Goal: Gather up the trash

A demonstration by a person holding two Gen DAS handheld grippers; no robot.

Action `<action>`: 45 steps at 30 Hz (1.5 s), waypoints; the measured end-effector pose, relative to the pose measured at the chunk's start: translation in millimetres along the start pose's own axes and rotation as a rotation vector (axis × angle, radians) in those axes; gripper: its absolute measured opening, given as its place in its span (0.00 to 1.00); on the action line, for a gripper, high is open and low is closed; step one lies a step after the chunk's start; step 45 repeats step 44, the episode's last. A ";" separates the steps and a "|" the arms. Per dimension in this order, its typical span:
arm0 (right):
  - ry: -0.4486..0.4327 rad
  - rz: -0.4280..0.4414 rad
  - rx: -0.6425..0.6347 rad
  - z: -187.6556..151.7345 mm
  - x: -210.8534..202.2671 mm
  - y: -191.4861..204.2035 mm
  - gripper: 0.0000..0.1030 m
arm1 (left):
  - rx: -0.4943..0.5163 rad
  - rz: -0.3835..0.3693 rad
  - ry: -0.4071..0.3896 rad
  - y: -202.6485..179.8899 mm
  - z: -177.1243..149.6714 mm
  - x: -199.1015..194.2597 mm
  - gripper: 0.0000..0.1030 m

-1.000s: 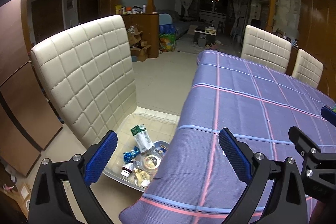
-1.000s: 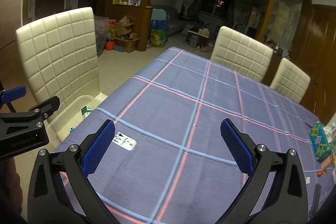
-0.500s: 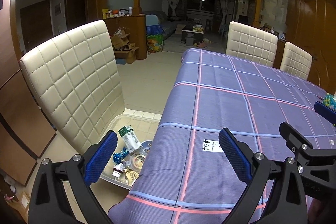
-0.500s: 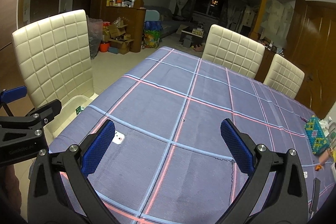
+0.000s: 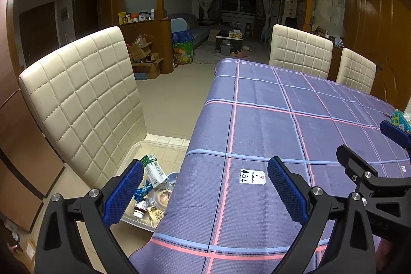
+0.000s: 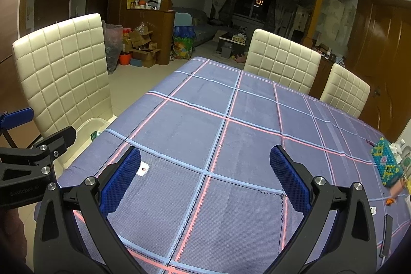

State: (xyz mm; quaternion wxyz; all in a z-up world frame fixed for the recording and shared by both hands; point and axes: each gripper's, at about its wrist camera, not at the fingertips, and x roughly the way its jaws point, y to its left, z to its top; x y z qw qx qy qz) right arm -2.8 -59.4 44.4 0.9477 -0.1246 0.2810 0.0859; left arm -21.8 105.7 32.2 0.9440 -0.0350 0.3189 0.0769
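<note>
A small white paper tag [image 5: 252,176] lies flat on the purple plaid tablecloth [image 5: 282,120], near the table's left edge. In the right wrist view the tag [image 6: 142,169] peeks out beside the left finger. My left gripper [image 5: 205,193] hovers open above the table's near corner, the tag just ahead between its fingers. My right gripper [image 6: 205,180] is open too, empty, over the cloth further right. A clear plastic bin [image 5: 151,145] on the floor beside the table holds several bits of trash: a green-white carton [image 5: 154,168], wrappers and a small bottle.
A cream quilted chair [image 5: 84,104] stands just behind the bin. Two more cream chairs [image 6: 282,60] line the table's far side. A beaded turquoise box [image 6: 385,163] and small items sit at the table's right end. Boxes and bags clutter the floor far back.
Both grippers have pulled back and turned right, away from the bin. The white tag has come into sight between the left fingers. Both stay open.
</note>
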 end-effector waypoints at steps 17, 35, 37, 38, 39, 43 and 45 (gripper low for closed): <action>0.016 0.026 0.019 0.0 2.3 -3.2 0.96 | -0.005 0.048 -0.038 5.3 1.5 -0.7 0.92; 0.022 0.025 0.022 -0.9 3.4 -5.8 0.96 | -0.002 0.049 -0.025 3.4 -1.0 2.1 0.92; 0.023 0.023 0.022 -0.6 3.9 -5.5 0.96 | 0.002 0.057 -0.028 2.3 -0.8 1.8 0.92; 0.025 0.023 0.024 -0.8 4.3 -6.0 0.96 | 0.004 0.061 -0.030 2.0 -0.7 1.4 0.92; 0.026 0.023 0.027 -1.1 4.5 -6.6 0.96 | 0.004 0.061 -0.029 1.9 -0.7 1.1 0.92; 0.032 0.021 0.034 -2.0 6.7 -8.8 0.96 | -0.011 0.043 -0.013 3.6 -1.0 2.3 0.92; 0.035 0.022 0.035 -2.3 7.3 -9.1 0.96 | -0.012 0.042 -0.011 4.0 -0.9 2.2 0.92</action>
